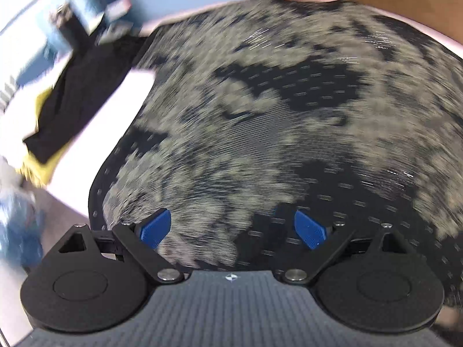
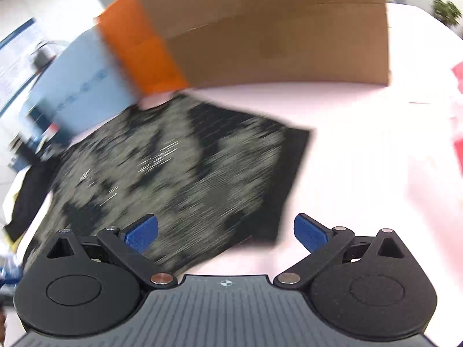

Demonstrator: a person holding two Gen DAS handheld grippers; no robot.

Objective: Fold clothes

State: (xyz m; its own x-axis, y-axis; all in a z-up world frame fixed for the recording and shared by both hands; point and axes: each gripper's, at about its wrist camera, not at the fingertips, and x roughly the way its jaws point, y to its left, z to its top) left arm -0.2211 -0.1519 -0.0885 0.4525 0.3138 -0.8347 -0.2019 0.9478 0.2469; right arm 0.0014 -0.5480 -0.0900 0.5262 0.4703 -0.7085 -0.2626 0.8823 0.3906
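Both grippers spread wide, nothing pinched: left gripper point(image 1: 233, 230) low over the camo shirt point(image 1: 275, 115), right gripper point(image 2: 225, 232) at its corner. Shirt lies flat on the counter point(image 2: 361, 159), box point(image 2: 275, 37) behind.

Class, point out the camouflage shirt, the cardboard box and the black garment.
camouflage shirt point(image 2: 173, 173): right wrist view, middle of the fabric.
cardboard box point(image 2: 275, 37): right wrist view, brown side.
black garment point(image 1: 75, 98): left wrist view, its middle.

Bright, even indoor light with glare on the pale pink tabletop point(image 2: 361, 156). Motion blur streaks the black-and-olive camouflage knit garment point(image 1: 275, 121) ahead of both grippers; fisheye bending curves the edges.
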